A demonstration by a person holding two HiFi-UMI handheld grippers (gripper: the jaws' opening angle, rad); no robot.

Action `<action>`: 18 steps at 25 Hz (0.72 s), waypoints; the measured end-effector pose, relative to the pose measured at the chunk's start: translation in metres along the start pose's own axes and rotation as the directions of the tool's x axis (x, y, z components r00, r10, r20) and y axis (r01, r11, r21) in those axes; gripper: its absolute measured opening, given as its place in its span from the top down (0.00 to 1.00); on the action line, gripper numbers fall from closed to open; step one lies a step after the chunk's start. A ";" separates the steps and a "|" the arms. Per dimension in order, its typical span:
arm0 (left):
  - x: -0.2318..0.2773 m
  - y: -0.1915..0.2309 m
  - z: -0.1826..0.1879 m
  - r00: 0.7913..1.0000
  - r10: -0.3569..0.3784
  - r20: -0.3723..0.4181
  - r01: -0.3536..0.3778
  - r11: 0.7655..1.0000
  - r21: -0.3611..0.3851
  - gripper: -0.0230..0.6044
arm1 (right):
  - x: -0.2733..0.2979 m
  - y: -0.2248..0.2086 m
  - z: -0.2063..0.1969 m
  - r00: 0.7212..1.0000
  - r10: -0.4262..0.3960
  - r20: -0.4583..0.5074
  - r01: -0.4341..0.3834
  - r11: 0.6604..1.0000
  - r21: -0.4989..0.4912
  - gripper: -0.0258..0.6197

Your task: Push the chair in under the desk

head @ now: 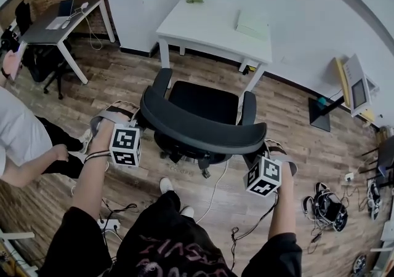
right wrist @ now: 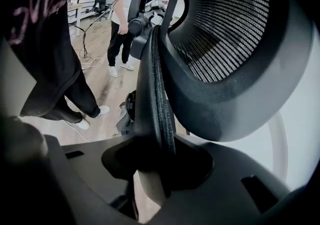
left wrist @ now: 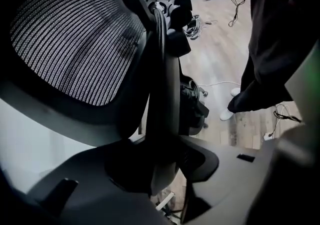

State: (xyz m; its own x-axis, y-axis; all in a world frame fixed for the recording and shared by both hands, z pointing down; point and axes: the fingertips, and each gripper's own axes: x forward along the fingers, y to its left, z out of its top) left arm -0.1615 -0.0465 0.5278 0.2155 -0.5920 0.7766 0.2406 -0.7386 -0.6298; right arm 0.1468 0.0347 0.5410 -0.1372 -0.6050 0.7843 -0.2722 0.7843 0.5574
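Head view: I am gripping the backrest (head: pixel 203 131) with the left hand-held gripper (head: pixel 135 117) and right hand-held gripper (head: pixel 260 151); the chair (head: pixel 206 100) is standing short of the near edge of the desk (head: pixel 203 23), needing an even forward push.

black top (head: pixel 161 252) with pink letters, short sleeves, black trousers (head: pixel 165 207), white shoes (head: pixel 165 184), dark grey left gripper (head: pixel 136 117) and right gripper (head: pixel 261 151), each with a white cube (head: pixel 125 145) of black square marks, thin black cable (head: pixel 266 219)

- Grey side surface (head: pixel 46 31), upper left, bearing a laptop (head: pixel 64 10).
- Person in white shirt (head: pixel 21 137), left edge.
- Power strip (head: pixel 106 224) on the wooden floor (head: pixel 308 140).
- Black gear bundle (head: pixel 325 206), right.
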 end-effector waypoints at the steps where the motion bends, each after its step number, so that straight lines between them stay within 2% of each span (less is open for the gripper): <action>1: 0.002 0.004 -0.001 1.000 -0.004 0.003 0.004 1.000 -0.002 0.70 | 0.002 -0.004 0.001 1.000 -0.001 0.001 0.001 1.000 0.000 0.72; 18: 0.052 0.064 -0.019 0.999 -0.010 0.047 0.010 1.000 -0.003 0.70 | 0.051 -0.065 0.002 1.000 0.006 -0.019 -0.006 1.000 0.007 0.72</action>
State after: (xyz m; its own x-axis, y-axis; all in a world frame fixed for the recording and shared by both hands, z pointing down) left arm -0.1530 -0.1301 0.5282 0.2573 -0.5692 0.7809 0.2401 -0.7452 -0.6222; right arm 0.1559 -0.0476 0.5440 -0.1209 -0.5974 0.7928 -0.2781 0.7870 0.5507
